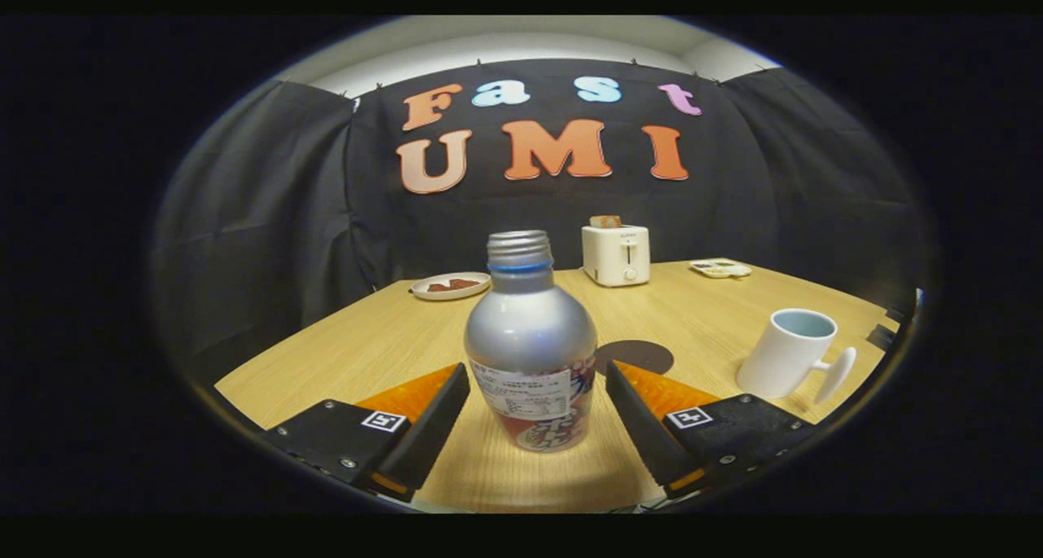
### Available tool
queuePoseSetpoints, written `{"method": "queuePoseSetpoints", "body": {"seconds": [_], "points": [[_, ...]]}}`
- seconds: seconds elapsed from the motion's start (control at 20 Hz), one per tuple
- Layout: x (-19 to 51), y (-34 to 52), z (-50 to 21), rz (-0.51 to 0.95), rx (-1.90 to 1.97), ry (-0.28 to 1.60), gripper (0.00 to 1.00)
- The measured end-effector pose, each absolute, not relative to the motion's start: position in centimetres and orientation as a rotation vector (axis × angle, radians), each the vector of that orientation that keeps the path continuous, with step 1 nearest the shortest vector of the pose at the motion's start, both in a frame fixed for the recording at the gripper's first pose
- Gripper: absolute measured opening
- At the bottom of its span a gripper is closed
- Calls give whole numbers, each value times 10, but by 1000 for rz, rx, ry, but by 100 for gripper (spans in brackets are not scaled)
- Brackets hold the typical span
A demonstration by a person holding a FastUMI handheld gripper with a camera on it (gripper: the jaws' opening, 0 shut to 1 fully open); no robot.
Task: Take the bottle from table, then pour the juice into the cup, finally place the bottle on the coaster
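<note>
Now bottle [530,354] upright between spread jaws of gripper [538,391], untouched.

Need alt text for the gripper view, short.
A silver bottle stands upright on the wooden table between the open fingers of the hand-held gripper, untouched. Beyond it lie a dark coaster, a white cup, a toaster and a plate.
</note>
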State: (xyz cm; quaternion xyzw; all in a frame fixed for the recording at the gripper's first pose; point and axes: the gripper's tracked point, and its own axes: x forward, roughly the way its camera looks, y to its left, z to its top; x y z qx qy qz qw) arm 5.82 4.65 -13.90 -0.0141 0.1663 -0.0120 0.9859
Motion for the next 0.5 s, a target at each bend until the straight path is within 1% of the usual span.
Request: {"method": "queuePoseSetpoints", "body": {"seconds": [0.35,0.4,0.45,0.5], "points": [[64,50,-149,-23,-9,361,100],[65,48,-151,-36,-12,361,97],[66,47,-149,-38,-19,359,92],[68,46,-150,-44,-19,361,80]]}}
